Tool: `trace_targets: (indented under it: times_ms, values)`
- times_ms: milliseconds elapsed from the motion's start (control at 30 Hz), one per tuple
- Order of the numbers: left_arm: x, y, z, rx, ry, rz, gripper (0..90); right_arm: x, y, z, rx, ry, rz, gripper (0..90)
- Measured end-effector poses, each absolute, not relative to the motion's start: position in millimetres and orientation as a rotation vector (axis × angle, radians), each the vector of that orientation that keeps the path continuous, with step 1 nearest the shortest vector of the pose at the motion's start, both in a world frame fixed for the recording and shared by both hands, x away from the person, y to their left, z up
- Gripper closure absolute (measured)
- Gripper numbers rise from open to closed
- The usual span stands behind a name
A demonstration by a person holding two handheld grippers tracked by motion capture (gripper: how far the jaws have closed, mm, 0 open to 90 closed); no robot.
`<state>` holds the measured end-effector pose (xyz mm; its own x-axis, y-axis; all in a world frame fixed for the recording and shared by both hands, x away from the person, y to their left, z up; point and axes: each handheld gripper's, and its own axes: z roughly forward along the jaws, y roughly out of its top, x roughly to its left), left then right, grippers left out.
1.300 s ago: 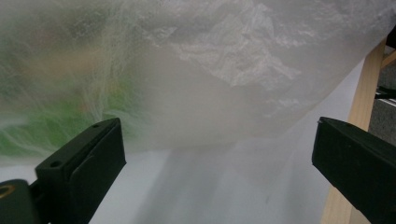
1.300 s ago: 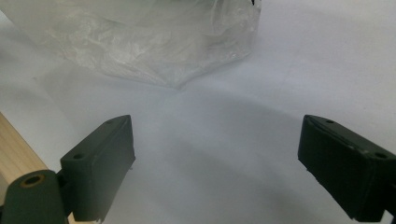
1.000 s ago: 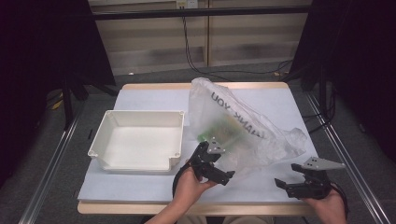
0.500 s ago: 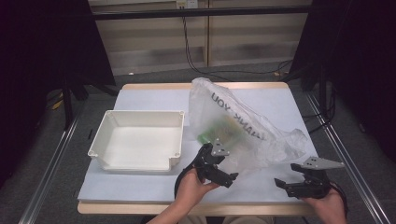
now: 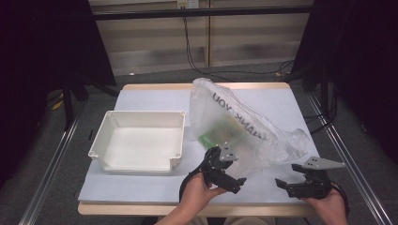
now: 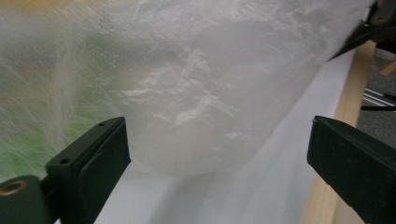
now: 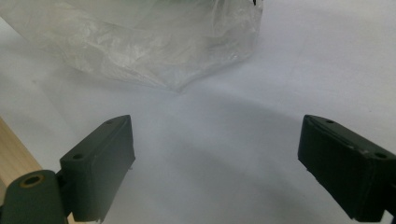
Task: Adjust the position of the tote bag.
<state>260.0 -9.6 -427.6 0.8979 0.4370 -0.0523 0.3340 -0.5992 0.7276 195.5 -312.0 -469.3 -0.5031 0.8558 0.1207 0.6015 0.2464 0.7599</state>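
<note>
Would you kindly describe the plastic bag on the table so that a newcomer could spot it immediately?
On the white-covered table, look right of the empty white rectangular plastic bin. There lies a crumpled translucent plastic bag with dark "THANK YOU" lettering and something green and yellow showing through it. The open left gripper is at its near edge, the open right gripper farther right.

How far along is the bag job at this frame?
Early. Nothing is done: the white bin holds nothing, and the plastic bag lies with contents inside. In hand: the left gripper, open, at the bag's near edge; the right gripper open, apart. Grasping and unloading seemingly remain.
</note>
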Motion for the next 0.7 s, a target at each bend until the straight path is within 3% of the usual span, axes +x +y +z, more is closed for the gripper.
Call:
trace_targets:
  times_ms: [133,167,400,700]
  values:
    - [271.0,-7.1,-432.2,2.285,0.603,0.159,12.4,194.6,-311.8,-468.8,1.338,2.207,1.123,10.5]
    - [272.5,-5.2,-432.3,2.284,0.616,0.153,22.1,194.8,-312.6,-469.5,1.335,2.209,1.124,10.5]
    - [283.9,9.0,-424.4,2.297,0.632,0.156,56.4,196.1,-311.9,-469.8,1.338,2.214,1.125,10.5]
    - [293.2,36.9,-419.6,2.258,0.661,0.085,86.0,196.9,-311.6,-470.6,1.33,2.222,1.119,10.6]
